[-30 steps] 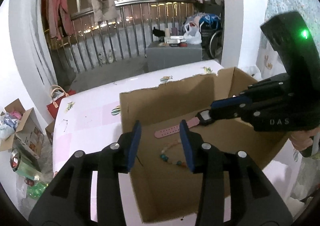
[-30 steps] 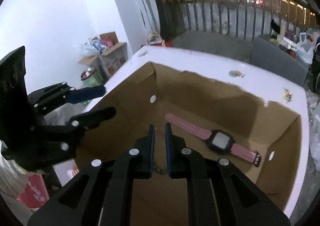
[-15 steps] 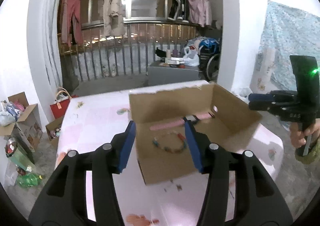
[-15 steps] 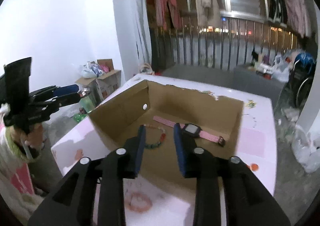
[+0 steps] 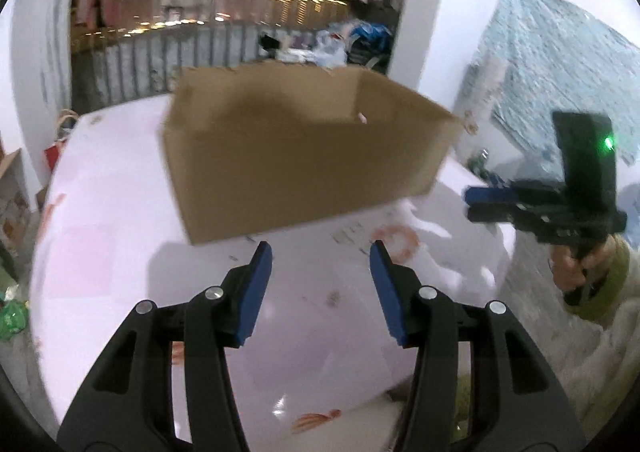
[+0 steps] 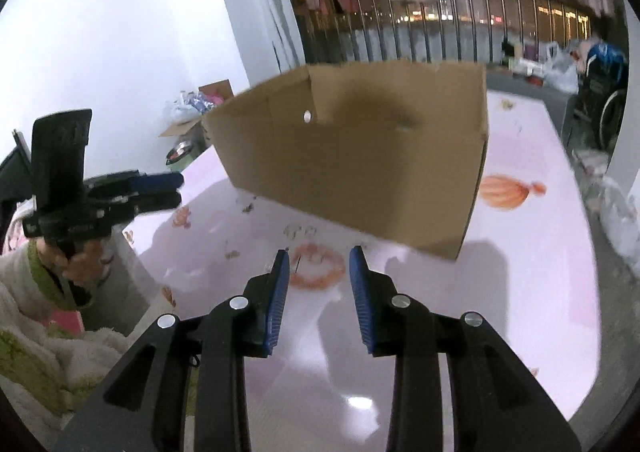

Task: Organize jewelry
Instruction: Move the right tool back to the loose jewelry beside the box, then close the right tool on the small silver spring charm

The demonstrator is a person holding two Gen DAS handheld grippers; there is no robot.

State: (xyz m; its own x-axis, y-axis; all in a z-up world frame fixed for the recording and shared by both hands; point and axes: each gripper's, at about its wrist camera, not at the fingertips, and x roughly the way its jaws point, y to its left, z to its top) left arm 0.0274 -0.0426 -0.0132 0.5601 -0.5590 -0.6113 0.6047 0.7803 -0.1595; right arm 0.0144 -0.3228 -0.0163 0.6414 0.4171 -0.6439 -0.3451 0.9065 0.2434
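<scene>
A brown cardboard box (image 5: pixel 304 156) stands on the pink-white table (image 5: pixel 120 252); it also shows in the right wrist view (image 6: pixel 372 164). Its inside is hidden from both views, so the watch and bead bracelet are out of sight. My left gripper (image 5: pixel 320 288) is open and empty, low over the table in front of the box. My right gripper (image 6: pixel 318 292) is open and empty, also in front of the box, above an orange ring print (image 6: pixel 318 266). The right gripper shows at the right of the left wrist view (image 5: pixel 492 200); the left gripper shows at the left of the right wrist view (image 6: pixel 160 188).
The table carries printed orange motifs, such as a pumpkin shape (image 6: pixel 508 190). Behind it are a metal railing (image 6: pixel 460 32), hanging clothes and a wheelchair (image 6: pixel 600 100). Open boxes with clutter (image 6: pixel 200 104) stand on the floor at the left.
Both grippers have pulled back and down from above the box to the table in front of it. The right gripper has opened wider. The box's contents have dropped out of sight.
</scene>
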